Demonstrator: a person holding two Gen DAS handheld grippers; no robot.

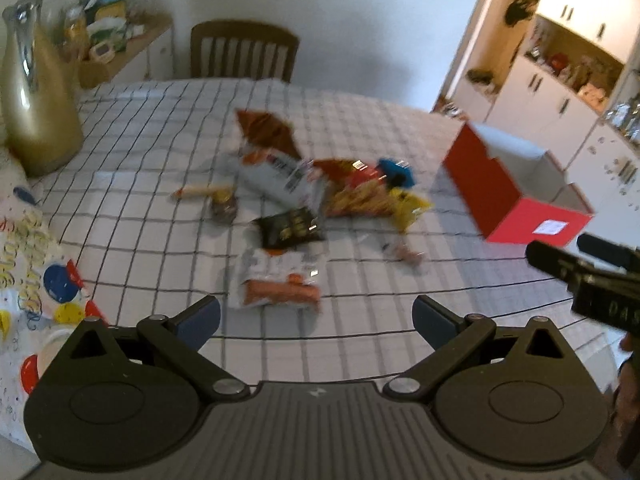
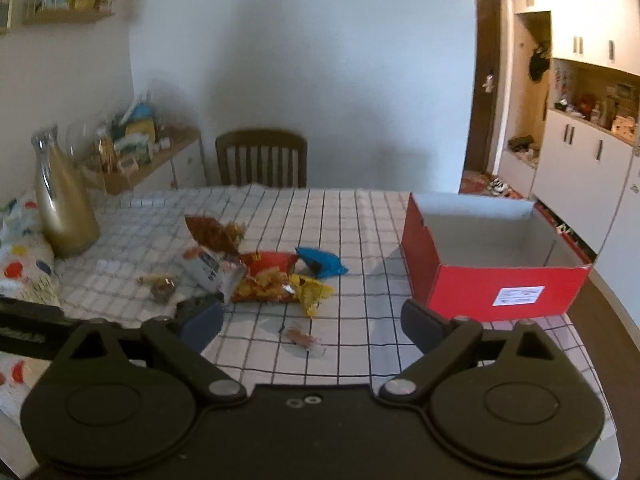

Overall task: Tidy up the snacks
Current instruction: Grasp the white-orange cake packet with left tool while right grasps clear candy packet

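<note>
Snack packets (image 1: 304, 196) are heaped loose mid-table on the checked cloth (image 1: 160, 128), none sorted yet. Nearest the left gripper: an orange-and-white packet (image 1: 280, 284), then a black packet (image 1: 290, 230) just beyond it. Further back, a grey-white bag (image 1: 276, 172) and a brown bag (image 1: 266, 128); to the right, a red-yellow chip bag (image 2: 268, 276), a yellow wrapper (image 2: 314, 292) and a blue packet (image 2: 320, 262), overlapping. One small wrapped piece (image 2: 302, 338) lies apart, nearer the edge.

The red box (image 2: 492, 280) stands open and looks empty, right of the heap, well apart from it.

Left gripper (image 1: 316, 316): jaws spread wide, nothing between them, aimed at the orange-and-white packet. Right gripper (image 2: 312, 322): also wide, nothing held, small piece just ahead.

Step judged: approach before first pick; nothing boxed. Next move needs a low descent onto a packet edge, since flat foil may slip from the pads. The box is presumed the target. Gold vase (image 1: 36, 92) at left is to be avoided.
</note>
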